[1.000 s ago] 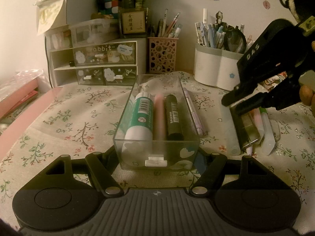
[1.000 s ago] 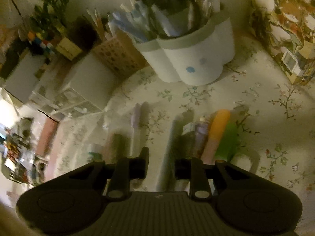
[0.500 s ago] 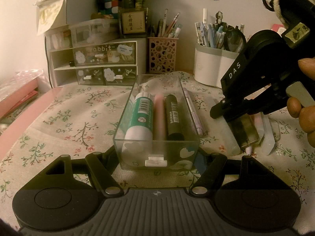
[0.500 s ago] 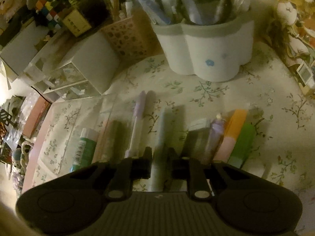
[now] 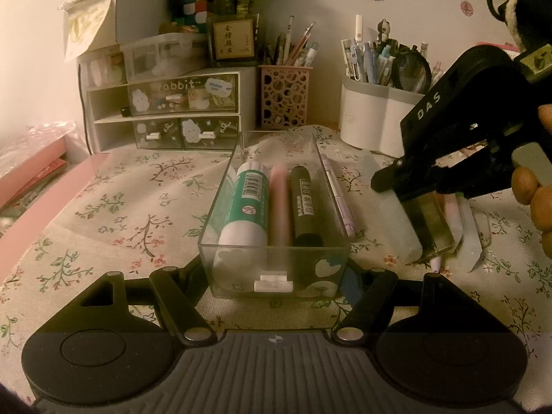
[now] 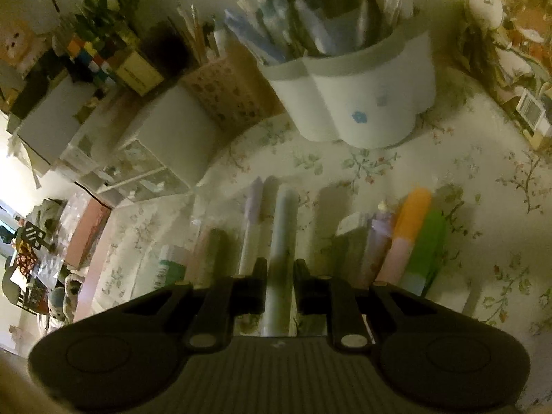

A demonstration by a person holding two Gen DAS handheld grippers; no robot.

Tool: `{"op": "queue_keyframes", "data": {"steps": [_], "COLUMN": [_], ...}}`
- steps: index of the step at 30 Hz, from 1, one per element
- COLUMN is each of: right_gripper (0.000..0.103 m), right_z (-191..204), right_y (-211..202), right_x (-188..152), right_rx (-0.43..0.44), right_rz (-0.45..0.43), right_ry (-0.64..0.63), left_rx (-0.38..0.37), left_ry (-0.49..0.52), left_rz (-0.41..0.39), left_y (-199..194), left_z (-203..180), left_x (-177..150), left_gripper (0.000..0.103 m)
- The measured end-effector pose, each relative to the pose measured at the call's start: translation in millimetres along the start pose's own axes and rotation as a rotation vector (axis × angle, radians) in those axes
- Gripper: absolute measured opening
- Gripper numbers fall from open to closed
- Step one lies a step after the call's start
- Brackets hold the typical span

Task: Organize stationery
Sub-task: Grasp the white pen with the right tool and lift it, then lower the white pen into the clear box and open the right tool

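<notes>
My left gripper [image 5: 276,274] is shut on the near end of a clear plastic box [image 5: 220,186] standing on the flowered cloth. Side by side in the box lie a green-and-white glue stick [image 5: 246,207], a pink pen [image 5: 279,207] and a black marker [image 5: 305,203]. A lilac pen [image 5: 339,200] lies just outside its right wall. Right of that, my right gripper [image 6: 280,270] points steeply down, its jaws narrowed onto a pale blue pen [image 6: 281,227] and shut on it. From the left wrist view, the right gripper [image 5: 386,181] sits low over the pale blue pen [image 5: 400,220].
Orange-pink [image 6: 407,227] and green [image 6: 427,245] highlighters and a small clear case [image 5: 434,227] lie right of the pale pen. At the back stand a white pen holder [image 5: 372,120], a pink perforated cup [image 5: 284,96] and a drawer unit [image 5: 172,114]. A hand [image 5: 531,189] holds the right gripper.
The right gripper came down and leftward over the pale blue pen, and its jaws narrowed around it. The left gripper and the box stayed put.
</notes>
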State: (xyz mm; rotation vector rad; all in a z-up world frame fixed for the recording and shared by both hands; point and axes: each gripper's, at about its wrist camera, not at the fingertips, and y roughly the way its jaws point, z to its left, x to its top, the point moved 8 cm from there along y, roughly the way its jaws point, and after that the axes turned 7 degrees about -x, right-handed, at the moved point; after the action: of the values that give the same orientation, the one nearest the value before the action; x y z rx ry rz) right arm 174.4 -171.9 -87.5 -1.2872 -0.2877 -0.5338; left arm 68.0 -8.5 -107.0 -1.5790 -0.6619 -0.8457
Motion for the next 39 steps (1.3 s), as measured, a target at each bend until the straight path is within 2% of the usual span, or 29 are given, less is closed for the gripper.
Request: {"op": "queue_keyframes", "data": {"steps": [13,19,27,39], "right_gripper": [0.014,0.014,0.014,0.014], "right_z": [-2,18,53,72], "right_y": [-11,-22,-22,-3], "right_x": [5,11,12,10], "right_rx": [0.045,0.145,0.160,0.157], "right_rz": [-0.011,-0.005,0.001,0.039], "right_ry": [0.038,0.062,0.021,0.036], "left_rx": [0.009,0.008,0.008,0.008], "left_ry": [0.009,0.013,0.012,0.012], "left_rz": [0.000,0.001,0.001,0.000], "left_y": [1,1,1,1], "left_z": [-1,-1,-1,-1], "left_x": [1,1,1,1], "left_gripper": [0.072,0.072,0.072,0.072]}}
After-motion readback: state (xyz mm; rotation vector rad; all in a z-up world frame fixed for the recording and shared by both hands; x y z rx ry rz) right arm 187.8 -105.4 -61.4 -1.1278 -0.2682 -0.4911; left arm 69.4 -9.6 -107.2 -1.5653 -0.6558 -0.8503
